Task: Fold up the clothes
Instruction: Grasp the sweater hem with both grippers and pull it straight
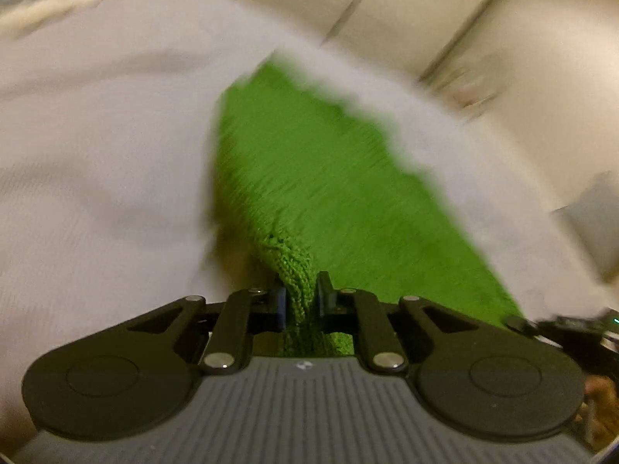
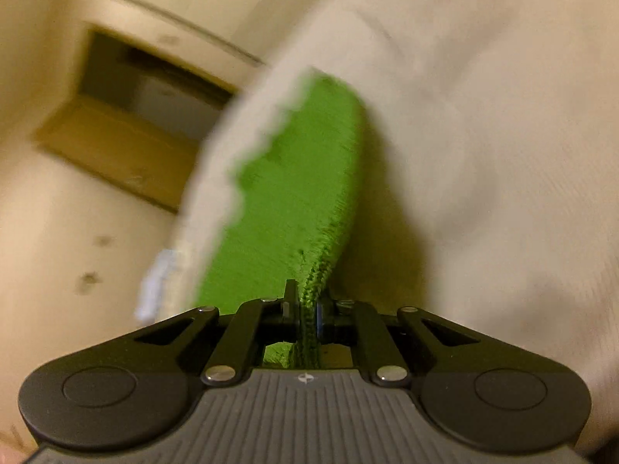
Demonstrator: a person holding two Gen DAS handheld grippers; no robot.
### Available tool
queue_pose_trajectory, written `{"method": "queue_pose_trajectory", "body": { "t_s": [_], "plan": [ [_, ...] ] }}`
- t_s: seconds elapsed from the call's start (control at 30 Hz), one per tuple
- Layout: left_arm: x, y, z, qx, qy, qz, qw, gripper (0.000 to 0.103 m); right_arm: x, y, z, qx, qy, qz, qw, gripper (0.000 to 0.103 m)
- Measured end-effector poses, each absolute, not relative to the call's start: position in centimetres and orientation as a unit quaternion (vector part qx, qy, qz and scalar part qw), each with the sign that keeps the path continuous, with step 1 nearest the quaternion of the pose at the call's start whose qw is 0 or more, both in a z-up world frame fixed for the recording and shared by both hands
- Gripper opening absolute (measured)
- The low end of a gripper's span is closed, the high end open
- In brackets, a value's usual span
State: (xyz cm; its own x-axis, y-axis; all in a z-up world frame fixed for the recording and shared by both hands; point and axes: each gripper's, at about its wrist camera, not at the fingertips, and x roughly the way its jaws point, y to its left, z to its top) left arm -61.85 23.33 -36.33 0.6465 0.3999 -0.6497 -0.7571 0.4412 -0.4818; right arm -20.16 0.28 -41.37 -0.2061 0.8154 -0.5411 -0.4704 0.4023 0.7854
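Left wrist: my left gripper clamped on a bunched edge of the green knit garment, which stretches ahead over the white bedding. Blurry.
Right wrist: my right gripper clamped on another edge; garment above the bedding.

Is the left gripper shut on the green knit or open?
Shut: the left gripper pinches a bunched edge of the green knit between its pads.

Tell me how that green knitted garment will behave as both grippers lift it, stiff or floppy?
Probably floppy: the green knitted garment bunches into a soft ridge where the left gripper pinches it. It likely sags between grips, since it drapes away from the right gripper onto the white sheet. The coarse knit should resist slipping.
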Motion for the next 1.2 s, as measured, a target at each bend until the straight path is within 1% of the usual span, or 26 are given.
{"method": "queue_pose_trajectory", "body": {
  "t_s": [0.03,0.07,0.1,0.13,0.2,0.27,0.3,0.4,0.5,0.6,0.67,0.7,0.8,0.87,0.9,0.93,1.03,1.1,1.13,1.17,1.2],
  "plan": [
    [-62.1,23.1,-37.0,-0.397,0.242,0.364,0.807,0.013,-20.5,-0.2,-42.7,0.145,0.584,0.507,0.616,0.009],
    [-62.4,22.8,-36.5,-0.388,0.247,0.373,0.806,0.012,-20.8,-1.0,-43.1,0.152,0.583,0.501,0.621,0.009],
    [-62.8,22.5,-35.5,-0.374,0.246,0.381,0.809,0.012,-21.1,-1.7,-43.0,0.154,0.577,0.495,0.631,0.012],
    [-63.2,22.1,-34.4,-0.354,0.245,0.394,0.812,0.011,-21.4,-2.1,-42.0,0.146,0.561,0.490,0.651,0.020],
    [-63.9,21.5,-31.9,-0.316,0.237,0.418,0.818,0.010,-22.0,-2.4,-39.4,0.111,0.522,0.482,0.695,0.021],
    [-64.0,21.1,-30.3,-0.293,0.224,0.424,0.827,0.010,-23.0,-1.6,-36.2,0.064,0.461,0.492,0.736,0.024],
    [-63.6,21.2,-29.7,-0.287,0.219,0.421,0.832,0.010,-23.6,-0.9,-34.9,0.050,0.435,0.502,0.746,0.026],
    [-60.7,22.3,-29.7,-0.273,0.242,0.414,0.834,0.011,-26.3,2.8,-32.5,0.009,0.377,0.550,0.745,0.028],
    [-56.1,24.2,-30.8,-0.240,0.284,0.419,0.828,0.011,-29.4,7.5,-31.6,-0.034,0.336,0.594,0.730,0.027],
    [-52.3,25.9,-32.3,-0.184,0.321,0.436,0.820,0.012,-31.4,12.2,-32.6,-0.085,0.314,0.601,0.730,0.027],
    [-51.3,26.8,-33.7,-0.166,0.344,0.443,0.811,0.016,-31.9,14.6,-34.2,-0.120,0.309,0.604,0.725,0.026],
    [-51.0,27.2,-34.5,-0.159,0.355,0.445,0.807,0.016,-31.9,15.7,-35.4,-0.143,0.308,0.600,0.724,0.028],
    [-52.4,27.6,-36.4,-0.184,0.362,0.442,0.800,0.017,-30.8,15.8,-38.5,-0.197,0.310,0.577,0.729,0.029],
    [-54.2,26.9,-36.9,-0.201,0.350,0.432,0.807,0.017,-28.7,13.8,-39.7,-0.174,0.336,0.562,0.735,0.027],
    [-55.1,26.2,-37.1,-0.205,0.347,0.430,0.808,0.018,-27.5,12.5,-40.2,-0.154,0.352,0.554,0.738,0.016],
    [-55.9,25.5,-37.4,-0.207,0.346,0.430,0.808,0.018,-26.5,11.2,-40.6,-0.136,0.365,0.545,0.742,0.000],
    [-57.2,23.3,-37.4,-0.205,0.348,0.436,0.804,0.017,-24.6,6.6,-40.9,-0.088,0.408,0.512,0.751,0.000],
    [-57.7,21.9,-36.7,-0.209,0.345,0.445,0.799,0.017,-25.3,5.1,-39.9,-0.086,0.409,0.507,0.754,0.000],
    [-58.0,21.2,-36.3,-0.211,0.344,0.450,0.797,0.017,-25.7,4.3,-39.4,-0.085,0.409,0.504,0.756,0.003],
    [-58.1,20.6,-35.9,-0.214,0.340,0.452,0.797,0.017,-26.3,3.7,-38.7,-0.084,0.404,0.504,0.758,0.012],
    [-58.2,20.1,-35.5,-0.217,0.335,0.452,0.798,0.017,-27.2,3.4,-38.0,-0.085,0.391,0.510,0.761,0.027]
  ]
}}
